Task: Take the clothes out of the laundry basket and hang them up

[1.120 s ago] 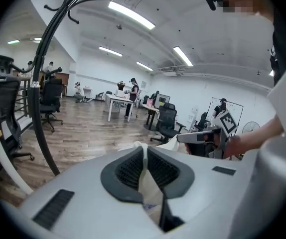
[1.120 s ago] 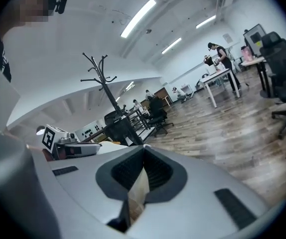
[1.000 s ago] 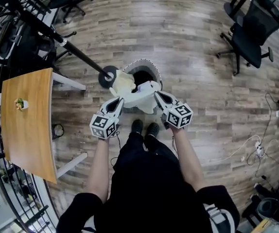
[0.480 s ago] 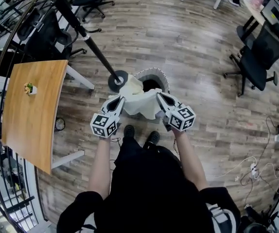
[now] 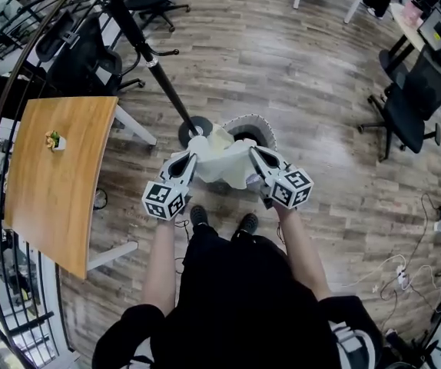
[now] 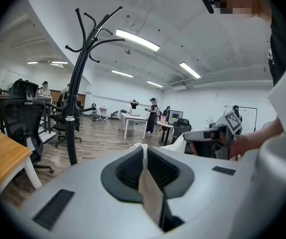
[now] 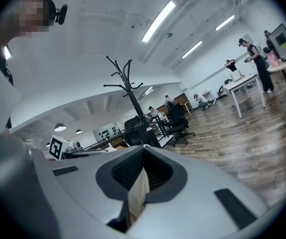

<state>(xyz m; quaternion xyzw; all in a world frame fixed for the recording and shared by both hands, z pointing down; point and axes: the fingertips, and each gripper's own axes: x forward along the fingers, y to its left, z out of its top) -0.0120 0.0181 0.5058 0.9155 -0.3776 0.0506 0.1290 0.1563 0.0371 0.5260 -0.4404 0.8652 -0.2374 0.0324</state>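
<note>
head view steep down, gripper views ~level

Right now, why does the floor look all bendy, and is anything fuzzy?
Head view: the wide lens bows the floor planks and table edge. Left gripper view: ceiling lights glare white; the cloth near the lens is soft. Right gripper view: dark rounded corners.

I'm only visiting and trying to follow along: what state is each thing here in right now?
left gripper: shut on cream garment.
right gripper: shut on cream garment.
cream garment: lifted, stretched between both grippers, over laundry basket.
laundry basket: upright; contents can't be made out.
coat stand: upright, hooks bare.
</note>
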